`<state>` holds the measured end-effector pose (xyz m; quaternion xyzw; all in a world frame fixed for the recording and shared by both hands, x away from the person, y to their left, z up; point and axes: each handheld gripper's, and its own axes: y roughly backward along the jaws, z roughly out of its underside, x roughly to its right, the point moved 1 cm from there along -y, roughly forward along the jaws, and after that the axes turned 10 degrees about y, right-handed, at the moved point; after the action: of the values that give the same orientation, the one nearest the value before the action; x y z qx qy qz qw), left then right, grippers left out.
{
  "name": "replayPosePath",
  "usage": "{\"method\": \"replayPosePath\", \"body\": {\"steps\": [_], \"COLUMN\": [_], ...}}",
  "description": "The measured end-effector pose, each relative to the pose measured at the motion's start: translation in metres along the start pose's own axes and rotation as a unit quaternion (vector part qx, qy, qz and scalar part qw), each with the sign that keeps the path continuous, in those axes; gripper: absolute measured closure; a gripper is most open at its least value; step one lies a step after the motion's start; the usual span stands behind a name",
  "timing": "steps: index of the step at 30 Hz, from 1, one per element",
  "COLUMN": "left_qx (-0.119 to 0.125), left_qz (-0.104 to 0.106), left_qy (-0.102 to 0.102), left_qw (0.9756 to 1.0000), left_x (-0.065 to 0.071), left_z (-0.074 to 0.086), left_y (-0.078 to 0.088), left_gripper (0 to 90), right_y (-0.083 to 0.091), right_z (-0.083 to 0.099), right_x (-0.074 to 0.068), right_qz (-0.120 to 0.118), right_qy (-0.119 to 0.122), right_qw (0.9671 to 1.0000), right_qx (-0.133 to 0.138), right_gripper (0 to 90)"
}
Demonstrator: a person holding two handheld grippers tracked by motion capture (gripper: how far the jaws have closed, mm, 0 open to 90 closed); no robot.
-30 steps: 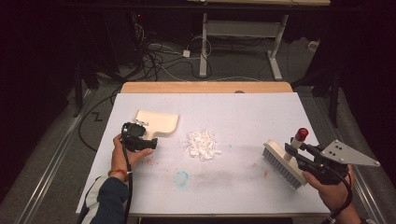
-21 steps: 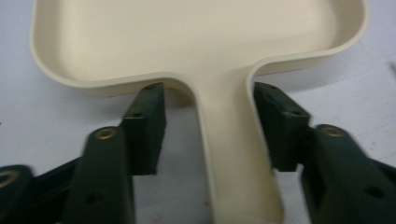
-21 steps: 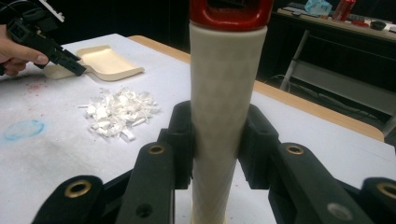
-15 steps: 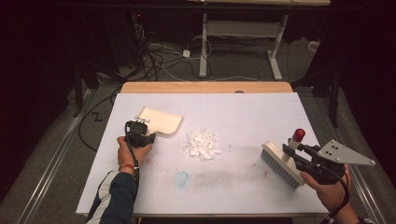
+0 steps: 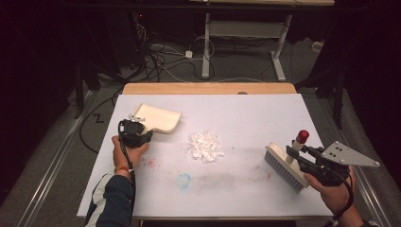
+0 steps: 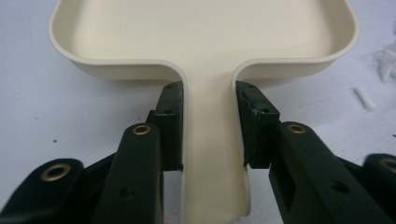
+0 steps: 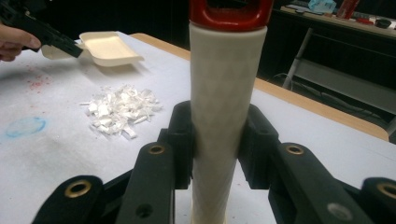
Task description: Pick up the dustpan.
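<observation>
Grippers each hold one tool on the white table (image 5: 246, 118). At the left, the left gripper (image 6: 208, 126) has its jaws just closed on the flat handle of the cream plastic dustpan (image 6: 201, 42), which sits at the far left. At the near right, the right gripper (image 7: 215, 140) pinches the cream handle of the hand brush with red cap (image 5: 288, 158). Between them, near the middle, lies the small pile of white paper scraps (image 5: 204, 145).
</observation>
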<state>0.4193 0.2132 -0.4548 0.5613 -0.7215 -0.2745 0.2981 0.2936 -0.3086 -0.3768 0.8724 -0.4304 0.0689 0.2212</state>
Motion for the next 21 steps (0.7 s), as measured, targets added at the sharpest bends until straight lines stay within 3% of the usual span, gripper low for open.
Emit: {"method": "replayPosePath", "body": {"steps": [5,14,21], "left_qx": [0.004,0.01,-0.007], "left_qz": [0.002,0.016,0.032], "left_qy": [-0.012,-0.038,-0.085], "left_qw": [0.9999,0.9991,0.9959], "left_x": [0.001,0.0,0.011], "left_z": [0.001,0.014,0.033], "left_y": [0.013,0.052,0.074], "left_gripper": [63.9,63.9,63.9], "right_y": [0.0,0.0,0.001], "right_z": [0.0,0.0,-0.001], "right_x": [0.0,0.001,0.002], "right_qz": [0.0,0.001,0.002], "right_qy": [-0.001,-0.001,0.0], "right_qw": [1.0,1.0,1.0], "right_qx": [0.0,0.001,0.003], "right_gripper": [70.0,70.0,70.0]}}
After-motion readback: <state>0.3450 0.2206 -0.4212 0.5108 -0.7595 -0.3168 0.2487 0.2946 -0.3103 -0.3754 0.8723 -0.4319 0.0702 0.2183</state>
